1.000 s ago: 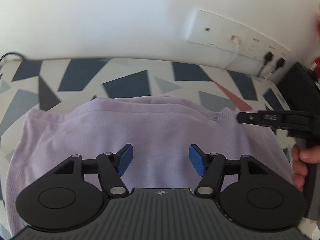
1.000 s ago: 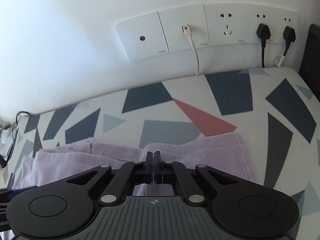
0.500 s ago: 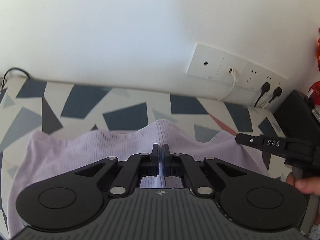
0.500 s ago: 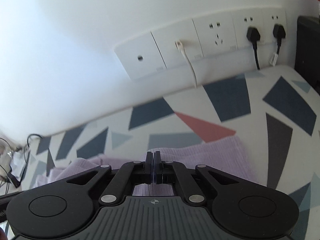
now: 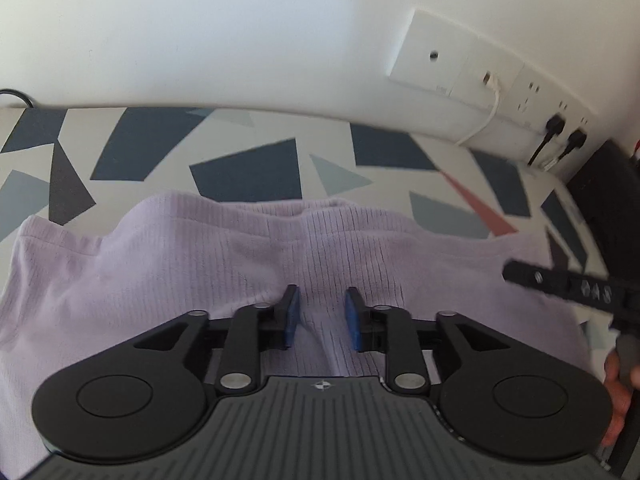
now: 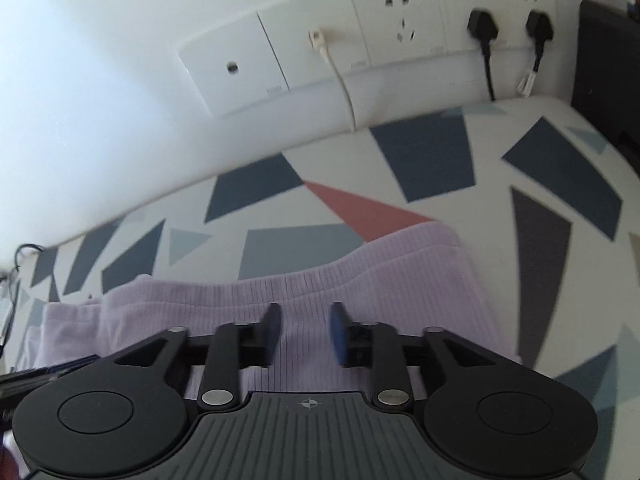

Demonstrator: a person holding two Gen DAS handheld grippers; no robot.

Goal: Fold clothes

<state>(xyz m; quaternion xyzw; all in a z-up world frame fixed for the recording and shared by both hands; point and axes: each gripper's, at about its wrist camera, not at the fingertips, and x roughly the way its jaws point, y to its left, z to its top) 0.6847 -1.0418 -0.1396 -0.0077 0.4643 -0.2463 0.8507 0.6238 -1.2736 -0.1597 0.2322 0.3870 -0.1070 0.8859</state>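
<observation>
Both grippers (image 5: 320, 316) (image 6: 306, 330) lower, jaws opening over garment (image 5: 160, 280).

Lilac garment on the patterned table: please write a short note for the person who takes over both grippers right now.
Left gripper: jaws opening, pads apart, garment under them, nothing pinched.
Right gripper: jaws opening too, over the garment's right end, not gripping.
The garment lies across the table near the wall, top layer folded over, edges wavy.
Done: one fold laid down.
Left: smooth it, probably fold again.
</observation>
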